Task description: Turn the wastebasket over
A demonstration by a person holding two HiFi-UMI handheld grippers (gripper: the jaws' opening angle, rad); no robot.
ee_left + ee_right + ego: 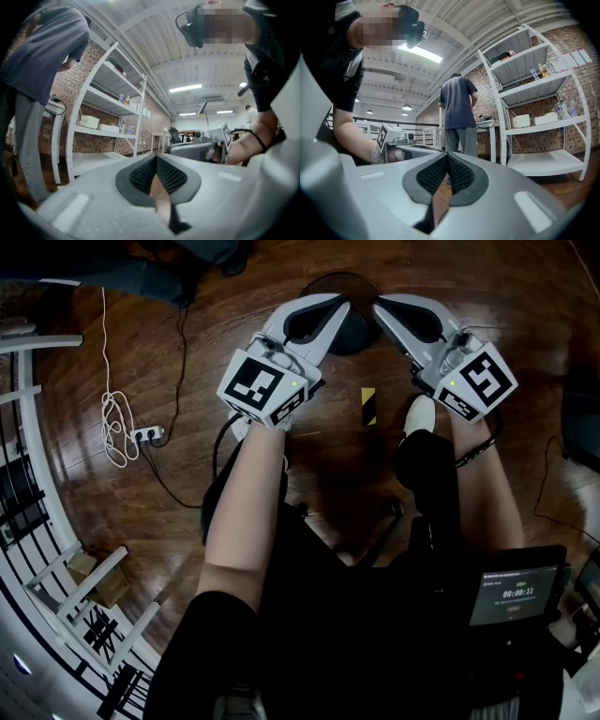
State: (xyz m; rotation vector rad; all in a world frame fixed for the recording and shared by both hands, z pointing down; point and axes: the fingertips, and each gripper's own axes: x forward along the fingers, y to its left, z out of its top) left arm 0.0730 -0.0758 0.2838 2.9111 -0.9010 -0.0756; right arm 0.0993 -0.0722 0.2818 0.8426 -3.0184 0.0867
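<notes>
The head view is dim. The dark wooden floor (84, 502) shows a faint warm sheen around the left gripper (330, 320), whose white shell is the brightest thing in the picture. Below that gripper the person's dark clothing (309, 634) sinks into near black. Fisheye distortion bends the edges and the corners are black. In both gripper views, ceiling strip lights (185, 88) high above the gripper give even, cool light. The shell closest to the camera is softly blurred.

We take this for a lab or workshop: white metal shelving (534, 89) lines a brick wall (539, 140) at right, strip lights (185, 87) hang overhead, and a power strip (147, 434) lies on the wooden floor (94, 493).
</notes>
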